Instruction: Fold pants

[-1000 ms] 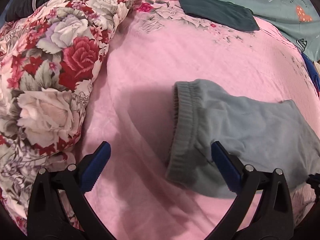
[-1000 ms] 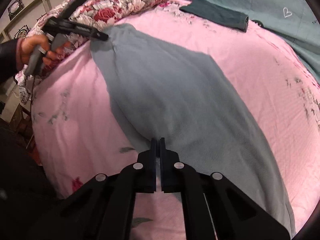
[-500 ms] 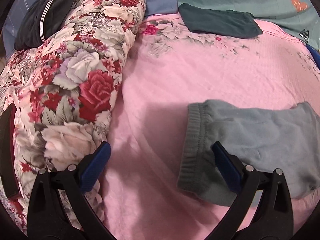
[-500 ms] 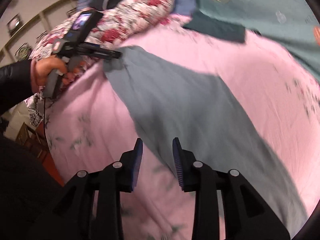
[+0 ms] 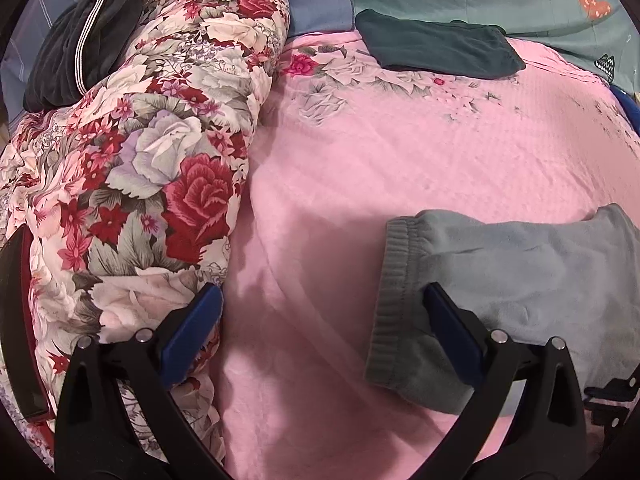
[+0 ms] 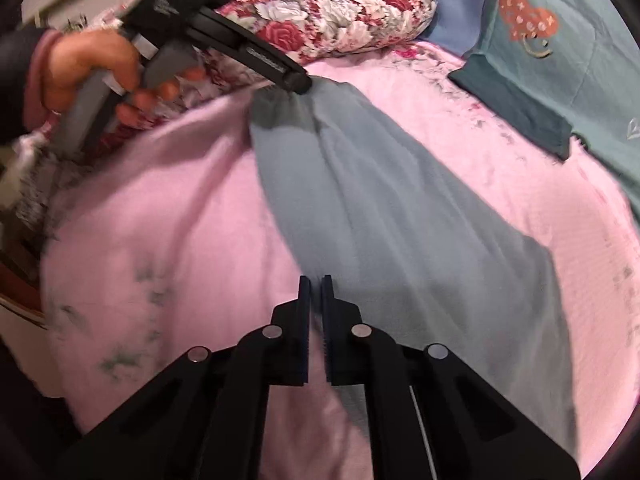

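Left wrist view: left gripper (image 5: 320, 312) spread wide above the bed (image 5: 420, 168), one blue pad resting on the ribbed waistband.
Pants (image 6: 400, 216): soft grey-blue fleece, lying long and flat on the pink textured bedspread.
Right gripper (image 6: 316, 292): pads nearly together, pinching the pants' edge.
Quilt (image 5: 152, 168): puffy, rose-printed, alongside.
Folded garment (image 5: 436, 46): dark teal, near pillows.

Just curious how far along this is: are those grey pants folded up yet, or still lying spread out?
Still spread out. The grey pants lie full length across the pink bedspread, with no end turned back over the rest.
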A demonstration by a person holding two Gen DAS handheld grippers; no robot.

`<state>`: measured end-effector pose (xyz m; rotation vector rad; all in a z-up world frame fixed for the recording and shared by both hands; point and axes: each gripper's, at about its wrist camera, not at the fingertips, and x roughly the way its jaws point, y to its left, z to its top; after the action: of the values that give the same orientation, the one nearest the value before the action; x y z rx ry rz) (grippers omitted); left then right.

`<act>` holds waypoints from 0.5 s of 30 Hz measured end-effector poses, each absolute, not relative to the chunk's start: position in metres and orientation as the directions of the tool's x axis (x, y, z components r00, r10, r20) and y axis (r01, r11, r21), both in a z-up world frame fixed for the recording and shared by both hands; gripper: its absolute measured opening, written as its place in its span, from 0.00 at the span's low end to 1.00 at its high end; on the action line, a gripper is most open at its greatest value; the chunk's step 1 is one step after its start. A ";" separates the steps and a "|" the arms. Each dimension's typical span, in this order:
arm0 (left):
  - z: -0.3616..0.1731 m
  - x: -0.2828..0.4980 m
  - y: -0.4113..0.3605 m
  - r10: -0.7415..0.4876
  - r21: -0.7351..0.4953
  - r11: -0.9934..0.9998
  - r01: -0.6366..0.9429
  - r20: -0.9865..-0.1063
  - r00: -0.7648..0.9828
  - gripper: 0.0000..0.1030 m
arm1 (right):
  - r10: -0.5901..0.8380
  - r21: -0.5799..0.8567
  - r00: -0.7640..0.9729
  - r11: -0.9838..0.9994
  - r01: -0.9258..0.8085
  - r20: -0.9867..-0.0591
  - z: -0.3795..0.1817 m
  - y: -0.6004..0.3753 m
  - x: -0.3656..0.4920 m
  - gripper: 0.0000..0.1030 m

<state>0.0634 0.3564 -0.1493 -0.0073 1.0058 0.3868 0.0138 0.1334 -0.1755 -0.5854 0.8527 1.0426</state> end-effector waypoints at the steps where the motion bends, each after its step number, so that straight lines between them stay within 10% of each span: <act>1: -0.149 0.063 0.356 0.314 0.173 0.932 -0.319 -0.825 0.469 0.98 | 0.498 -0.002 0.229 0.415 -0.910 -0.836 -0.174 0.130 0.016 0.09; 5: -0.138 0.056 0.351 0.346 0.212 0.925 -0.317 -0.814 0.467 0.98 | 0.543 0.100 0.278 0.565 -0.819 -0.793 -0.135 0.074 0.033 0.42; 15: -0.088 0.043 0.326 0.481 0.261 0.855 -0.449 -0.723 0.496 0.98 | 0.251 0.089 0.438 0.930 -0.357 -0.863 -0.125 -0.172 0.118 0.36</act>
<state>0.0429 0.3262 -0.0885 0.0405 0.8882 0.5633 0.1185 -0.1724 -0.1248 -0.1117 1.0513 0.3790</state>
